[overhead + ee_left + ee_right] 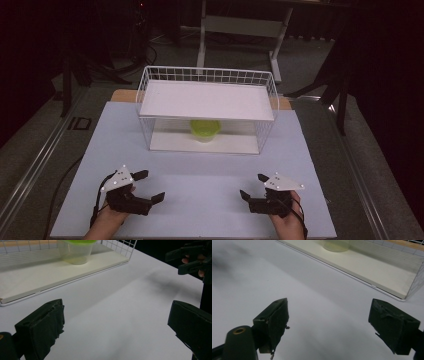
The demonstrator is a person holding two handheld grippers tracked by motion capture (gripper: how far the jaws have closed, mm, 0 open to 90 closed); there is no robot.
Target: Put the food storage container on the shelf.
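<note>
A clear plastic cup with a lime-green lid [205, 129] [76, 252] [336, 245] stands on the lower shelf of a white wire rack [150, 90], under its white upper shelf. My left gripper [149, 186] [116, 325] rests near the table's front left, open and holding nothing. My right gripper [253, 186] [329, 323] sits at the front right, jaws wide apart and empty. From the left gripper view, the right gripper [190, 258] shows at the upper right, held by a hand. Both grippers are well short of the rack.
The rack stands at the back middle of a white board [200, 175] on a wooden table [122, 95]. Grey floor, dark stands [70, 75] and a pale table frame [240, 25] lie beyond. A floor rail [35, 155] runs along the left.
</note>
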